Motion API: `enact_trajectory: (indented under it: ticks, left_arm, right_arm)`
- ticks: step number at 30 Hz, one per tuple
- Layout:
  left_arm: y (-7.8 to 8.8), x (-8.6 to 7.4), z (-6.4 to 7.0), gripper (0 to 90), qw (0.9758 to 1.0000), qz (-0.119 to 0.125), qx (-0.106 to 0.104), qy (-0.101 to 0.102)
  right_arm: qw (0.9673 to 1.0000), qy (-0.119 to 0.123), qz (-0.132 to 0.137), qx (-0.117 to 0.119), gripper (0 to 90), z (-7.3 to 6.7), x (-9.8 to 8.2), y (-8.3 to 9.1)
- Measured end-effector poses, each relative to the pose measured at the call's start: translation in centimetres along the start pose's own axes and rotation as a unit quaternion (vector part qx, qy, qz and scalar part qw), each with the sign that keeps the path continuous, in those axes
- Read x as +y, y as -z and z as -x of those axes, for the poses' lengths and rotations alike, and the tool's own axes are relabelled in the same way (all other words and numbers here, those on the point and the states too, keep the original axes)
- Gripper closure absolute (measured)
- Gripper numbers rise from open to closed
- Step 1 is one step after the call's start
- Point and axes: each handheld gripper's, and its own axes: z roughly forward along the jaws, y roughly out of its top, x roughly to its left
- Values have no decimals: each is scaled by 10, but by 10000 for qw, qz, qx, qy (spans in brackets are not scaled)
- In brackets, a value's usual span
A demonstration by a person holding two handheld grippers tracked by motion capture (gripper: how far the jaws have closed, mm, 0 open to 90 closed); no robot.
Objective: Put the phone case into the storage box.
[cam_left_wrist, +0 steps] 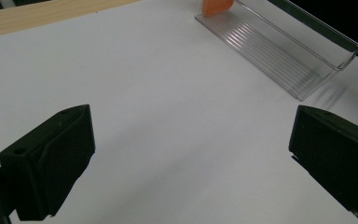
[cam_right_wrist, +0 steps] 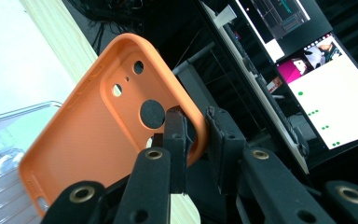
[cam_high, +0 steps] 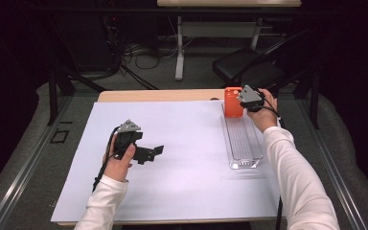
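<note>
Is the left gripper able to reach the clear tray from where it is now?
Probably yes. The left gripper has its fingers open and holds nothing, and only bare white sheet lies between it and the clear tray. The right gripper holds the orange phone case at the tray's far end.

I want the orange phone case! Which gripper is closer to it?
Right. The right gripper pinches the orange phone case by its rim at the clear tray's far end; the left gripper hovers open, far across the table.

White long sleeves [cam_high: 294, 167]; black grippers with blocky jaws, brass-ringed screw holes, grey three-cornered top plates [cam_high: 130, 126], trailing black cables.
</note>
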Motion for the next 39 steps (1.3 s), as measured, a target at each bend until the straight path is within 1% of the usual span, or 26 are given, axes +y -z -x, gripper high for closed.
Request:
enact_trajectory:
  ticks: [2, 3, 6, 7, 11, 12, 14, 15, 16, 17, 18, 19, 24, 26, 27, 28, 29, 31, 33, 34, 36, 39]
  left_arm:
    - [0, 0, 0, 6, 10000, -1, 5, -3]
    - [0, 0, 0, 6, 10000, 2, 3, -2]
    - [0, 0, 0, 6, 10000, 13, 14, 1]
    - [0, -1, 0, 6, 10000, -3, 11, -3]
    - [0, -1, -1, 6, 10000, 25, 26, 16]
    - [1, -1, -1, 6, 10000, 25, 22, 13]
    - [1, -1, -2, 6, 10000, 44, 35, 34]
    - [1, -1, -2, 6, 10000, 52, 42, 45]
    - [1, -1, -2, 6, 10000, 43, 35, 44]
    - [1, -1, -2, 6, 10000, 38, 34, 42]
    - [1, -1, -2, 6, 10000, 36, 33, 46]
    - [1, -1, -1, 6, 10000, 50, 38, 43]
    - [1, -2, -2, 6, 10000, 38, 43, 72]
    - [1, -2, -2, 6, 10000, 33, 47, 77]
    - [1, -2, -2, 6, 10000, 35, 48, 79]
    - [1, -2, -3, 6, 10000, 26, 42, 79]
    - [2, -2, -3, 6, 10000, 27, 45, 81]
    - [1, -2, -3, 6, 9999, 28, 49, 87]
    - [1, -3, -2, 6, 9999, 21, 57, 99]
    - [1, -3, -2, 6, 9999, 21, 59, 98]
    - [2, -3, -2, 6, 9999, 29, 55, 80]
    - [3, -3, -3, 6, 9999, 35, 43, 90]
  right_arm:
    - [10000, -6, -42, -11, 781, 1, 0, -2]
    - [10000, -81, -55, -4, 781, 1, 0, -3]
    - [10000, -42, 2, -39, 780, 1, -2, -6]
    - [10000, -44, -42, -42, 780, 2, -3, -6]
    - [10000, -17, -56, -47, 781, 3, -6, -6]
    - [9999, 87, -51, -47, 783, 3, -6, -5]
    - [9992, 397, -63, -85, 784, 2, -7, -3]
    - [9986, 512, -83, -93, 785, 3, -8, -3]
    - [9986, 510, -71, -105, 785, 2, -9, -3]
    - [9983, 564, -120, -90, 786, 4, -10, -2]
    - [9985, 531, -93, -117, 786, 4, -12, -2]
    - [9984, 543, -126, -104, 786, 4, -13, -1]
    - [9958, 896, -99, -172, 786, 3, -14, -1]
    - [9948, 1001, -30, -192, 787, 1, -13, -2]
    - [9943, 1042, -39, -209, 787, 0, -11, -1]
    - [9930, 1158, -36, -226, 788, -1, -10, -2]
    - [9909, 1316, 9, -266, 787, -3, -9, -2]
    - [9887, 1469, 96, -266, 788, -5, -6, -3]
    - [9884, 1490, 84, -277, 788, -5, -5, -3]
    - [9876, 1543, 72, -271, 787, -5, -5, -4]
    - [9876, 1551, -4, -232, 785, -2, -5, -6]
    - [9906, 1355, -98, -158, 764, 1, -6, -7]
